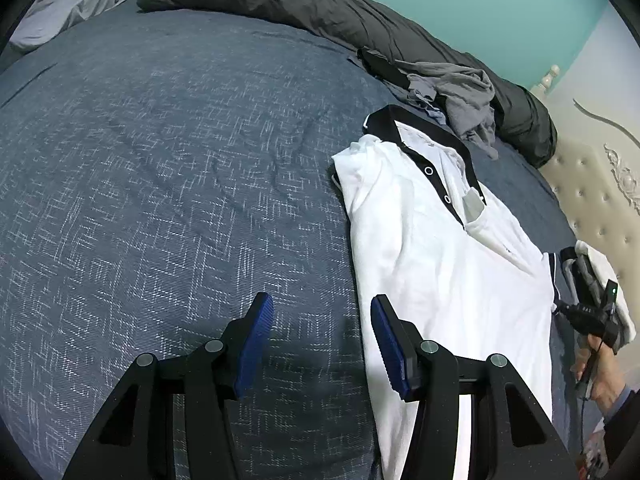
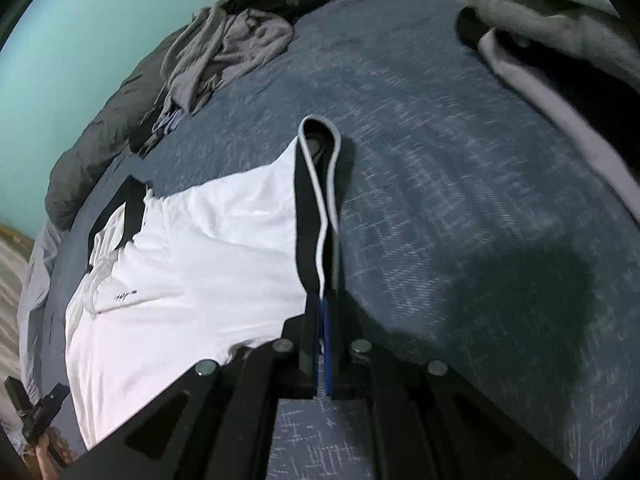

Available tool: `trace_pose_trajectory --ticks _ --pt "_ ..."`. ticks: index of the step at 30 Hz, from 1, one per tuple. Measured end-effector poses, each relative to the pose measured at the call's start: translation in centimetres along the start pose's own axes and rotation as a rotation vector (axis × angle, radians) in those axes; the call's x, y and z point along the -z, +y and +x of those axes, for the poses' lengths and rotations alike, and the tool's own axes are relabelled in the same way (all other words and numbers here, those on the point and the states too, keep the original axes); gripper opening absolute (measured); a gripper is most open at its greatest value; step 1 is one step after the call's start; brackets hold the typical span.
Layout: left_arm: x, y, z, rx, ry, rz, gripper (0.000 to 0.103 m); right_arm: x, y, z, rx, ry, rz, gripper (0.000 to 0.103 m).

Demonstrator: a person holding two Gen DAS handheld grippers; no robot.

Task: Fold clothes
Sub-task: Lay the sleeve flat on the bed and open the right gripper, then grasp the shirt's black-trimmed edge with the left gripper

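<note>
A white polo shirt [image 1: 448,264] with a black collar and placket lies face up on the blue bedspread [image 1: 160,184]. My left gripper [image 1: 322,312] is open and empty, hovering by the shirt's left edge; its right pad overlaps the white cloth. My right gripper [image 2: 322,300] is shut on the shirt's sleeve cuff [image 2: 318,184], a black band with white trim, and holds it stretched out over the bedspread [image 2: 460,220]. The shirt body [image 2: 192,256] lies to its left. The right gripper also shows in the left wrist view [image 1: 560,300] at the shirt's right sleeve.
A crumpled grey garment [image 1: 464,96] lies beyond the shirt's collar, also in the right wrist view [image 2: 228,48]. A dark rolled duvet [image 1: 320,12] runs along the far edge. Folded pale clothes [image 2: 540,28] sit at the right. A tufted headboard [image 1: 596,200] stands right.
</note>
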State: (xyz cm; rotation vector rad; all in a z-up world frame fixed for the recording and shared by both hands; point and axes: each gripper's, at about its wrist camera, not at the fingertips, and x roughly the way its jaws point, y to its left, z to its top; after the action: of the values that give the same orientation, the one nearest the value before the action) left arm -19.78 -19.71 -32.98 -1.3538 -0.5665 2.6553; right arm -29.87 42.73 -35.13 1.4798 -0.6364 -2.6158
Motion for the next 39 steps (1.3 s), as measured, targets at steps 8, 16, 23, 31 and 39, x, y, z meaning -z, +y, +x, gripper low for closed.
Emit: trace_pose_trajectory --ticks 8,16,23,31,39 --pt "0.0 -0.2 -0.5 0.021 -0.004 0.006 0.055 0.9 0.5 0.4 0.074 0.014 -0.016 0.005" --pt "-0.2 0.1 -0.2 0.018 -0.002 -0.007 0.055 2.6 2.5 -5.3 0.176 -0.132 -0.037 0.045" --pt "-1.4 0.1 1.6 -0.049 -0.001 0.017 0.055 8.8 5.6 -8.9 -0.061 -0.199 -0.024 0.049" --pt "-2.0 -0.8 4.0 -0.147 0.019 0.109 0.055 11.9 8.6 -5.8 -0.239 -0.128 0.010 0.051" --pt "-1.8 -4.7 6.3 -0.183 0.042 0.217 0.055 11.4 9.2 -5.3 -0.307 -0.170 -0.013 0.051"
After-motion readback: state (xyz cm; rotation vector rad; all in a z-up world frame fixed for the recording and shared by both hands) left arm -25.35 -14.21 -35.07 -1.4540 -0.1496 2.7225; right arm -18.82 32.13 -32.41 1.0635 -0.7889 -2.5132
